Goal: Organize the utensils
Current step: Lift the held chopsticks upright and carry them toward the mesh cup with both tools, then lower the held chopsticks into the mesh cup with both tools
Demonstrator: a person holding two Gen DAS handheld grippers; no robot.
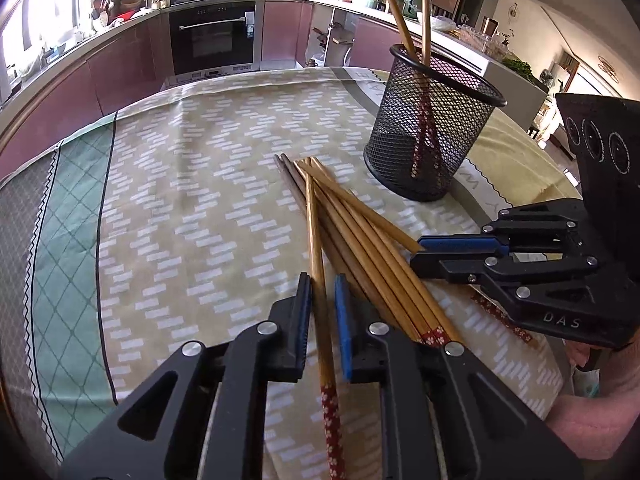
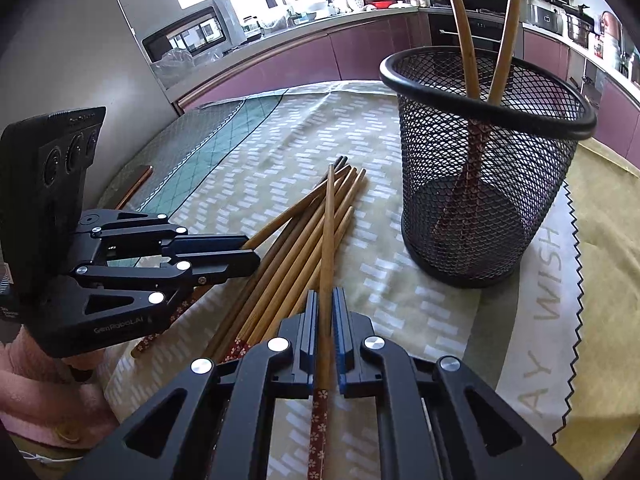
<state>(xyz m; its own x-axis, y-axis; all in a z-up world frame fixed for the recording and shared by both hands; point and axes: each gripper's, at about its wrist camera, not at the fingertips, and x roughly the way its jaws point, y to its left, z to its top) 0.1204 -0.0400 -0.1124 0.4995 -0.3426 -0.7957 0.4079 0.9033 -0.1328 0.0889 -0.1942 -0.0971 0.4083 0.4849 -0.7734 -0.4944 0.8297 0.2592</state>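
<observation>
A pile of wooden chopsticks [image 1: 360,236] with red flowered ends lies on the tablecloth; it also shows in the right wrist view [image 2: 304,232]. A black mesh cup [image 1: 432,128] holds two chopsticks [image 1: 400,20] upright; the cup is close in the right wrist view [image 2: 480,184]. My left gripper [image 1: 322,284] straddles one chopstick [image 1: 318,280], fingers narrowly apart, gaps showing beside it. My right gripper [image 2: 325,300] is shut on one chopstick [image 2: 327,240]. The right gripper shows from the side in the left wrist view [image 1: 420,254], and the left gripper in the right wrist view [image 2: 250,250].
The patterned tablecloth [image 1: 180,200] covers the table, with a green band at its left edge. Kitchen counters and an oven [image 1: 212,36] stand behind. A pink sleeve [image 2: 40,392] shows at the near edge.
</observation>
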